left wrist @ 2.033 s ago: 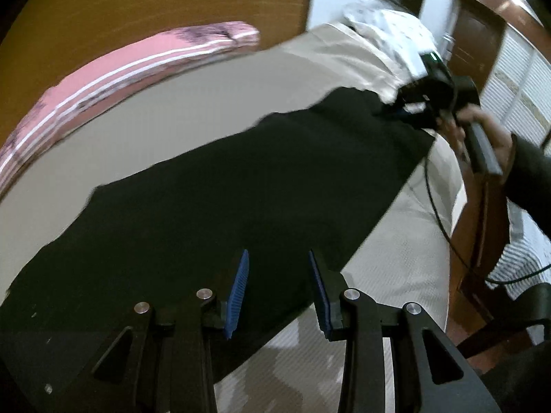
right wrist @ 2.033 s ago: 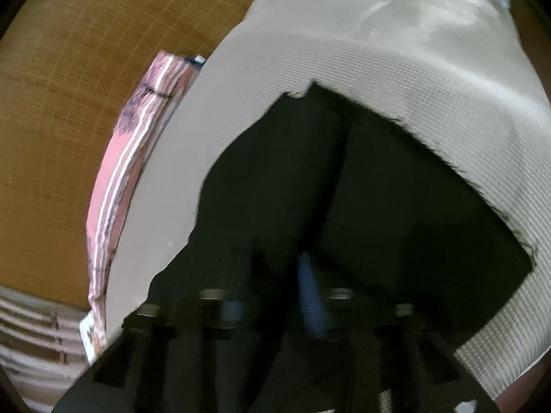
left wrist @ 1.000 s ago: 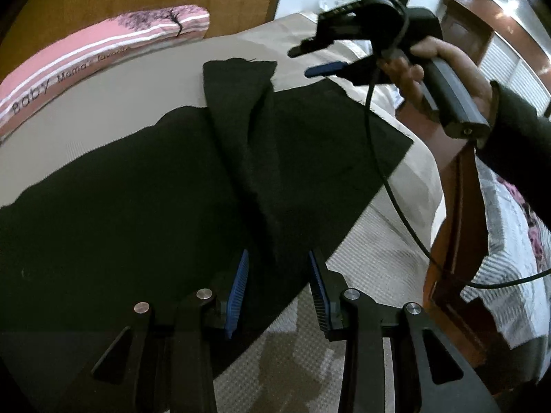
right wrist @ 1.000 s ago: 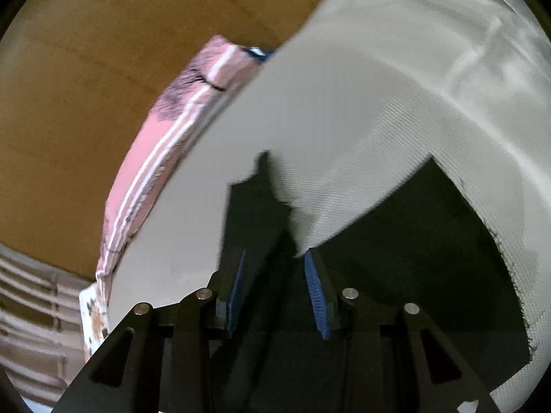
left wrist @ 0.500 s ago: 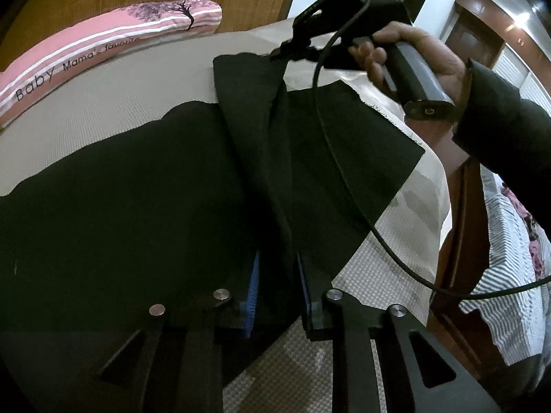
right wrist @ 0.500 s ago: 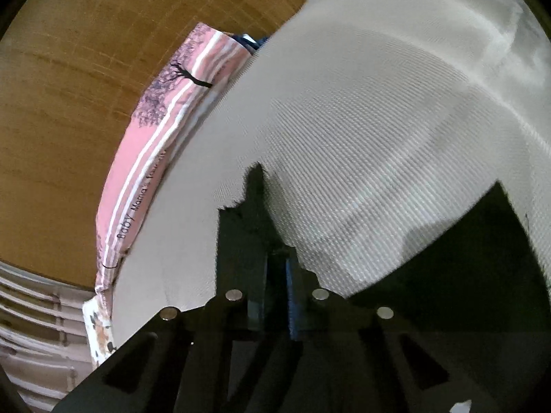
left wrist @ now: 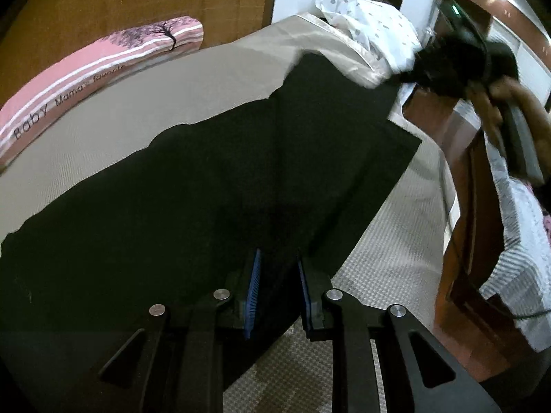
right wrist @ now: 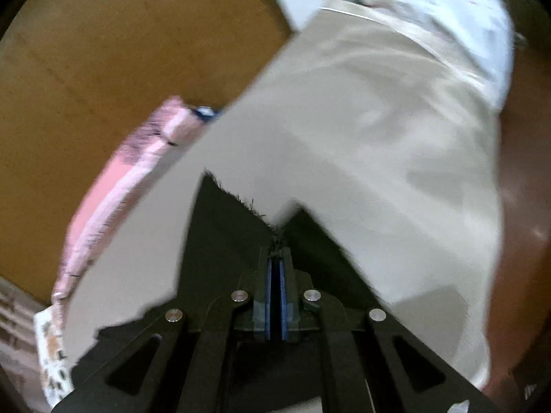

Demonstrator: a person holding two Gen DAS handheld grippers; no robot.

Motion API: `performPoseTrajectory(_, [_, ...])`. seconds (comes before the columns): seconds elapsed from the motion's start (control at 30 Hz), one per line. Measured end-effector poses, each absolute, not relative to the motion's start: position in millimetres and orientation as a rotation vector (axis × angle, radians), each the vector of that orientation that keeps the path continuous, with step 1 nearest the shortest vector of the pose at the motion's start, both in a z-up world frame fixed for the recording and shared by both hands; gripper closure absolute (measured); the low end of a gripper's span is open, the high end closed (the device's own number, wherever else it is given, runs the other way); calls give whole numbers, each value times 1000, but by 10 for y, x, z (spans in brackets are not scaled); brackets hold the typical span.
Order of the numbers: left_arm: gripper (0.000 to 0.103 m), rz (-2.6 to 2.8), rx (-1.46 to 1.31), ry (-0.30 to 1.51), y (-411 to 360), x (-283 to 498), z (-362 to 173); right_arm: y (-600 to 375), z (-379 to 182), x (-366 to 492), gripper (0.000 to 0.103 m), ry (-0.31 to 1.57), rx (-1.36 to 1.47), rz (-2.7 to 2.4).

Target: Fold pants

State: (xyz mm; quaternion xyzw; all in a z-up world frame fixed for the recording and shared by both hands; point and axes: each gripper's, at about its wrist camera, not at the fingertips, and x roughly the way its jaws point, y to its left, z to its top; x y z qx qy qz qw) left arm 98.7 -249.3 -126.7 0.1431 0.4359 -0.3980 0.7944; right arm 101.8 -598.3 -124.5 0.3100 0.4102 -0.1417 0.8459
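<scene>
The black pants (left wrist: 213, 186) lie spread across a beige bed cover (left wrist: 213, 79). My left gripper (left wrist: 277, 275) sits low over their near edge with a fold of black cloth between its blue pads (left wrist: 253, 285); the jaws stand partly apart. My right gripper (right wrist: 275, 258) is shut on a frayed edge of the pants (right wrist: 227, 220) and holds it up above the bed. In the left wrist view the right gripper (left wrist: 447, 58) is at the far right, past the bed's end, with black cloth stretched up to it.
A pink striped cushion (left wrist: 86, 79) lies along the bed's far side against a wooden headboard (left wrist: 137, 0). A white dotted pillow (left wrist: 372, 24) sits at the far end. Dark wooden furniture (left wrist: 471, 241) stands close on the right, beside striped bedding (left wrist: 523, 241).
The right gripper has swung the gathered pants edge from over the middle of the bed out to the far right end. The left gripper's jaws stand wider apart than half a second ago.
</scene>
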Motion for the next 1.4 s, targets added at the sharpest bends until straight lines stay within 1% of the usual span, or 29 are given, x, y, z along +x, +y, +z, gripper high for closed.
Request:
performPoseTrajectory(0.1, [82, -849, 358, 946, -2547, 948, -1346, -6063, -1600, 730, 99, 922, 714, -371])
performPoseTrajectory(0.2, [83, -842, 397, 934, -2582, 892, -1353, -6073, -1832, 616, 100, 946, 745, -397])
performPoseTrajectory(0.37, [83, -847, 402, 939, -2603, 885, -1340, -6004, -1642, 578, 101, 882, 708, -404])
performPoseTrajectory(0.47, [83, -858, 412, 933, -2627, 862, -1339, -5980, -1585, 549, 101, 876, 662, -422])
performPoseTrajectory(0.63, [83, -868, 405, 935, -2614, 890, -1360, -6032, -1835, 499, 101, 933, 689, -462])
performPoseTrajectory(0.7, [82, -877, 387, 946, -2595, 928, -1351, -6030, -1848, 500, 101, 923, 693, -473])
performPoseTrajectory(0.77, [81, -886, 357, 958, -2555, 959, -1330, -6020, -1833, 533, 94, 940, 700, -462])
performPoseTrajectory(0.83, [79, -890, 314, 967, -2468, 988, -1280, -6024, -1797, 518, 80, 940, 707, -448])
performPoseTrajectory(0.9, [76, -895, 254, 974, -2332, 1026, -1207, -6027, -1705, 455, 71, 931, 697, -480])
performPoseTrajectory(0.97, [69, -880, 213, 963, -2178, 1063, -1127, -6008, -1580, 384, 70, 906, 666, -506])
performPoseTrajectory(1.03, [67, -839, 171, 929, -1923, 1141, -1038, -5969, -1421, 360, 70, 878, 617, -521])
performPoseTrajectory(1.13, [66, -724, 141, 907, -1536, 1308, -1005, -5809, -1233, 538, 70, 880, 562, -416])
performPoseTrajectory(1.23, [66, -596, 79, 918, -1124, 1509, -1033, -5429, -1096, 901, 70, 904, 508, -240])
performPoseTrajectory(1.4, [66, -424, -7, 905, -529, 1658, -1103, -4413, -1045, 1728, 70, 990, 446, 141])
